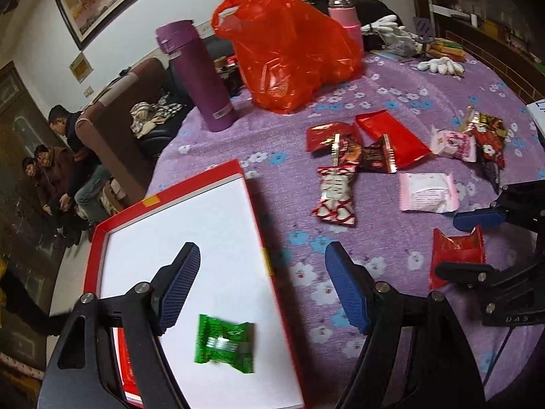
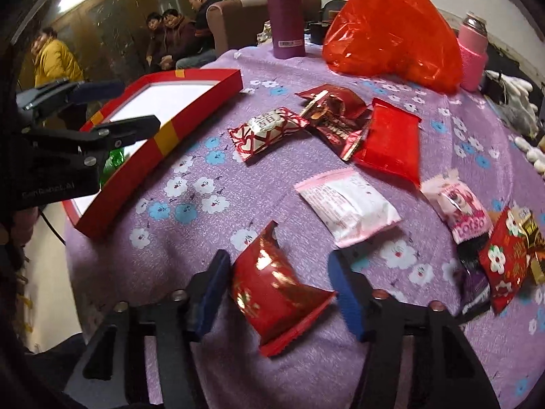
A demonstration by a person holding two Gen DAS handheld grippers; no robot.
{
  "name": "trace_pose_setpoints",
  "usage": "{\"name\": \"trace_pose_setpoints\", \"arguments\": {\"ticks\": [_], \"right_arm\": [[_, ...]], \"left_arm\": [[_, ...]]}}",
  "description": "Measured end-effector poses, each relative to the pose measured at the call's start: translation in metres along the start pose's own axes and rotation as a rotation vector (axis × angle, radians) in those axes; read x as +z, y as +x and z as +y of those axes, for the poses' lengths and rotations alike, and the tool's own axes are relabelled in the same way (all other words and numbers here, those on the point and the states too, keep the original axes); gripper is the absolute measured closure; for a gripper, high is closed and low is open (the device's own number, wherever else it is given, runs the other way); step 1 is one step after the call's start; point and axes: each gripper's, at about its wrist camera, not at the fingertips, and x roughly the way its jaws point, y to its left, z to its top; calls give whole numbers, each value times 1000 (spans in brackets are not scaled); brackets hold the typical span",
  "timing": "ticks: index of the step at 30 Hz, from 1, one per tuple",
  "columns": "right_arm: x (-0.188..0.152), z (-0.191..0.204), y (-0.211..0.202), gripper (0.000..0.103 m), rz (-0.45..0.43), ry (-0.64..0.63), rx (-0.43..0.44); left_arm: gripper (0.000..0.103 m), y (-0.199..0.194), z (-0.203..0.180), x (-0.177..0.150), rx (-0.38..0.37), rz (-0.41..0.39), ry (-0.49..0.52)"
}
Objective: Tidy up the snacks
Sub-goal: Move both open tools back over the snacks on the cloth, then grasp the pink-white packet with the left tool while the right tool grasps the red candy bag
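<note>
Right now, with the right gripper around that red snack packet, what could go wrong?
1. The red snack packet sits skewed between the right gripper fingers; the left pad touches it, but the right pad looks apart, so it may twist or slip out.
2. The left gripper hangs open over the red box above the green candy, so a drop-off there could collide with it.
3. The box overhangs the table edge; a nudge could tip it.
</note>
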Motion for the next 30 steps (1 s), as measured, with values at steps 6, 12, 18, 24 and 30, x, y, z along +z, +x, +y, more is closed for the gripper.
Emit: {"name": "trace_pose_setpoints", "arguments": {"ticks": [6, 12, 18, 24, 30], "right_arm": [[-19, -23, -21, 54, 19, 48, 12], [-53, -64, -49, 53, -2, 150, -49], [-66, -71, -56, 51, -58, 191, -25], [-67, -70, -55, 47, -75, 174, -2], [-67, -67, -54, 43, -68, 153, -8]], "left_arm": [[27, 3, -29, 13, -81, 18, 45], [27, 22, -75, 40, -170, 60, 86], [27, 52, -110, 59, -207, 112, 113], [27, 54, -127, 68, -298, 139, 115], [27, 72, -137, 66, -348, 193, 107]]}}
